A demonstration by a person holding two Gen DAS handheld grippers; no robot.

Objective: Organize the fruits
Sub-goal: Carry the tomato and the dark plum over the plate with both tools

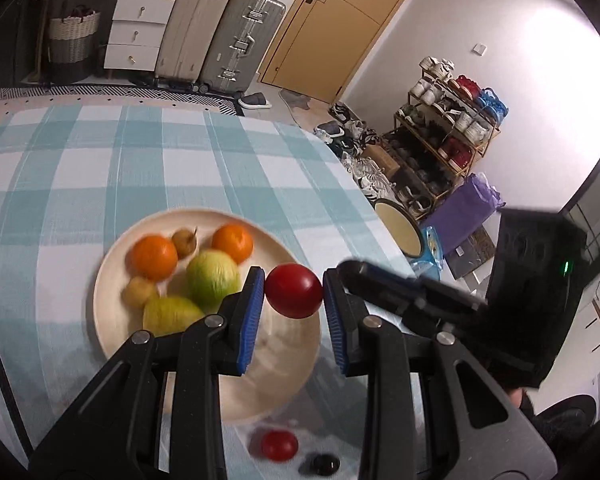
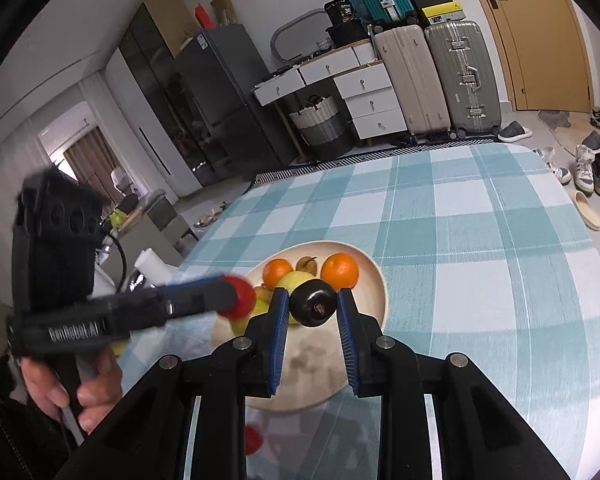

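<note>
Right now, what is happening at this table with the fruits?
A person holds a tool in each hand above the checked tablecloth. The left tool is shut on a red fruit, and the right tool is shut on a dark plum. Both hang over the pale plate, which already holds two oranges, green fruits and small brown ones. Another red fruit still lies on the cloth, near the plate.

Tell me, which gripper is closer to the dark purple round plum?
Right. The right gripper pinches the dark purple round plum between its blue pads. The left gripper holds a red round fruit beside it.
</note>
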